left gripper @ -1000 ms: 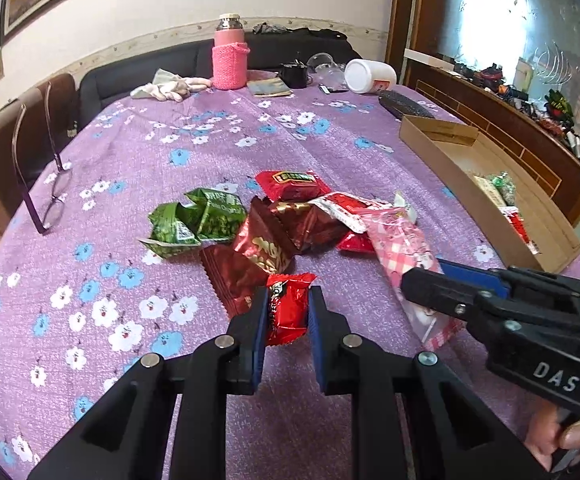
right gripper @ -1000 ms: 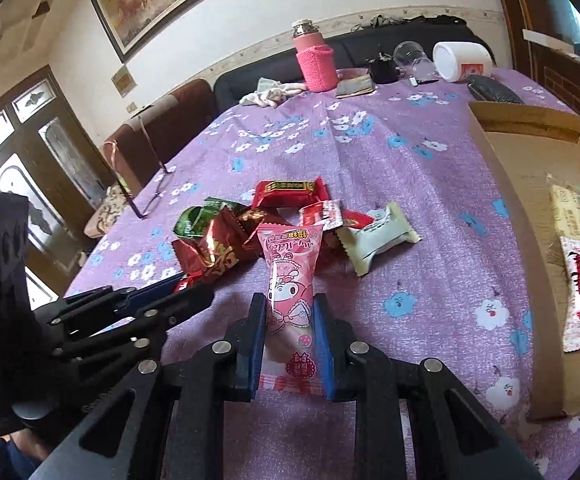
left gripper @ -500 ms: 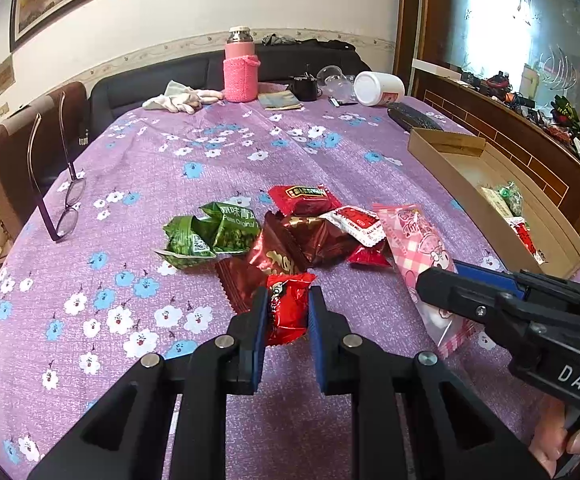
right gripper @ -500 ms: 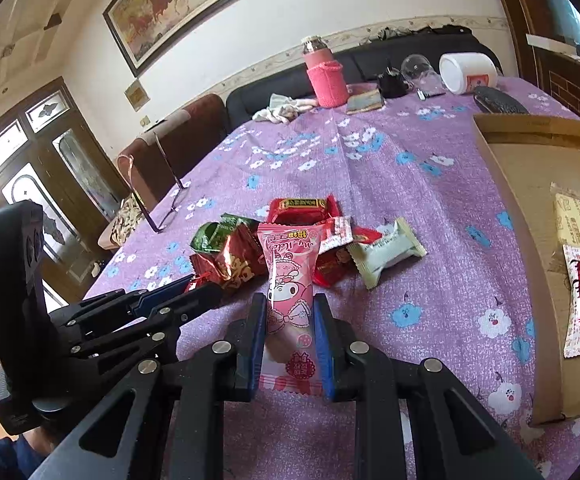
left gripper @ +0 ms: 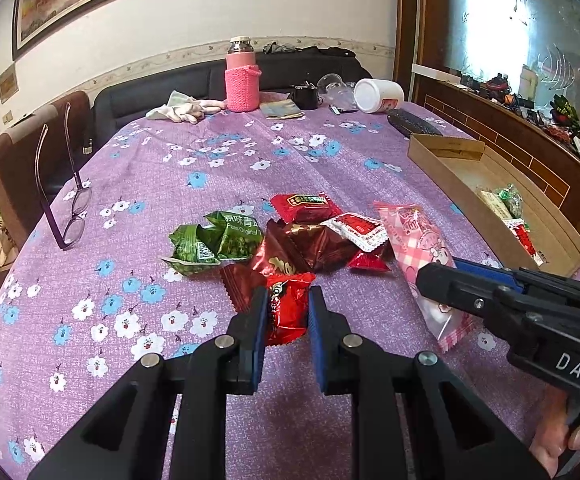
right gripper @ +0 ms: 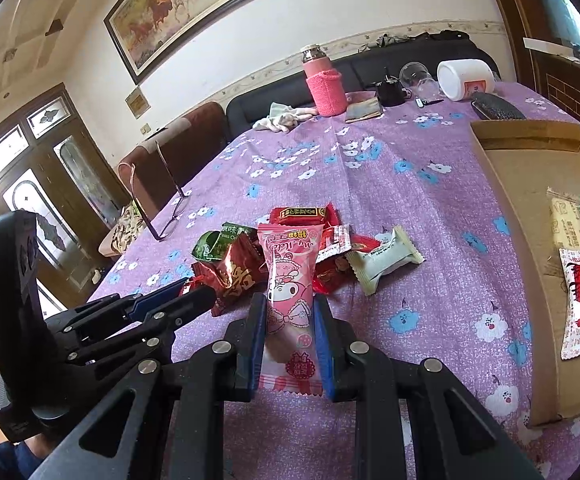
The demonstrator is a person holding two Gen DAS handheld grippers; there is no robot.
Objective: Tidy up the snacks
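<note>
Our left gripper (left gripper: 288, 312) is clamped on a small red snack packet (left gripper: 286, 306), its blue pads pressed against both sides of the wrapper, just at the near edge of the snack pile. Our right gripper (right gripper: 290, 322) is closed on a long pink snack packet (right gripper: 290, 280) with a cartoon figure printed on it; the packet stands between the pads, its crimped lower end hanging below them and its top reaching toward the pile. From the left wrist view we see that same pink packet slanting out of the right gripper's fingers beside the pile. Just beyond both grippers the loose snacks lie together on the tabletop (left gripper: 170, 168), which is covered by a purple cloth with flowers: green packets (left gripper: 214, 242), dark red foil packets (left gripper: 302, 248), a red packet (left gripper: 304, 206) behind them, and a pale green and white packet (right gripper: 384, 258) on the right side of the heap. Farther to the right a shallow cardboard box (right gripper: 526, 168) rests on the tabletop with a few snacks already lying inside. A pair of glasses (left gripper: 68, 208) sits near the left edge, and a pink bottle (left gripper: 242, 76) stands at the far end.
</note>
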